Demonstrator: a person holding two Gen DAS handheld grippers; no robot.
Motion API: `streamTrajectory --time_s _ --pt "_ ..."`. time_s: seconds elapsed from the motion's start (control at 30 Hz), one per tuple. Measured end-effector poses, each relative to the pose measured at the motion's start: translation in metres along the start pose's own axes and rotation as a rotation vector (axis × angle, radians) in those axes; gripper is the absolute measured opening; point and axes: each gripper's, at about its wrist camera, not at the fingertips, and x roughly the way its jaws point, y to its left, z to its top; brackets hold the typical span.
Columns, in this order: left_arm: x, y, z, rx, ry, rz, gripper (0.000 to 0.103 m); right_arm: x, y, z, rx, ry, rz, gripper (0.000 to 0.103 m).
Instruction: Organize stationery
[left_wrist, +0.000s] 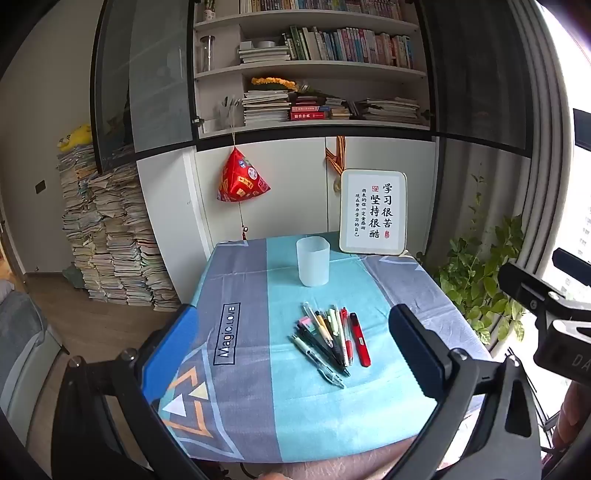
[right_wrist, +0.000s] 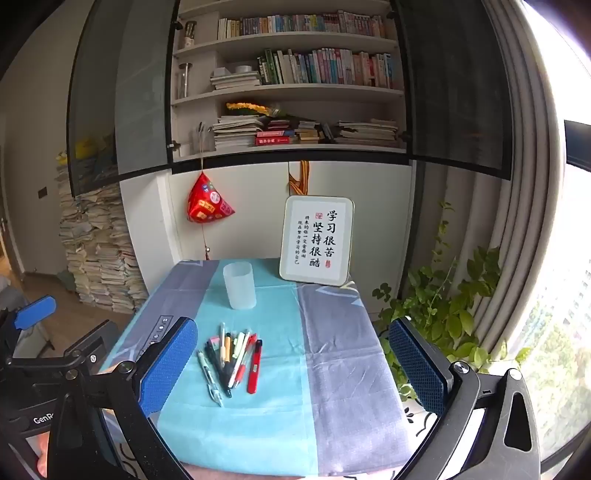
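A loose pile of several pens lies on the blue patterned tablecloth, with a red pen at its right edge. Behind the pile stands a translucent white cup, upright. My left gripper hovers over the near part of the table, jaws wide open, nothing between them. In the right wrist view the same pens and cup show, and my right gripper is open too, held above the table in front of the pile. The left gripper's fingers appear at that view's left edge.
A framed calligraphy sign leans at the table's back right. A white cabinet with bookshelves rises behind, with a red pyramid ornament hanging from it. Stacked books stand left, a green plant right of the table.
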Motion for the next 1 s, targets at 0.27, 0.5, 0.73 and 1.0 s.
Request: streamTrajectory --time_s 0.27,0.5,0.73,1.0 --pt "-0.002 0.000 0.001 0.004 -0.013 -0.021 0.102 0.005 -0.001 -0.001 -0.007 -0.001 -0.004 0.103" --pt "0.009 -0.010 0.001 0.030 -0.006 -0.017 0.102 0.007 -0.002 0.001 0.005 0.004 -0.001 0.103" --pt "0.018 -0.013 0.000 0.029 0.010 -0.011 0.102 0.010 -0.005 0.000 0.012 0.006 -0.001 0.103" --pt "0.028 -0.009 0.001 0.024 0.030 -0.011 0.102 0.028 -0.002 -0.002 0.015 0.037 0.000 0.103"
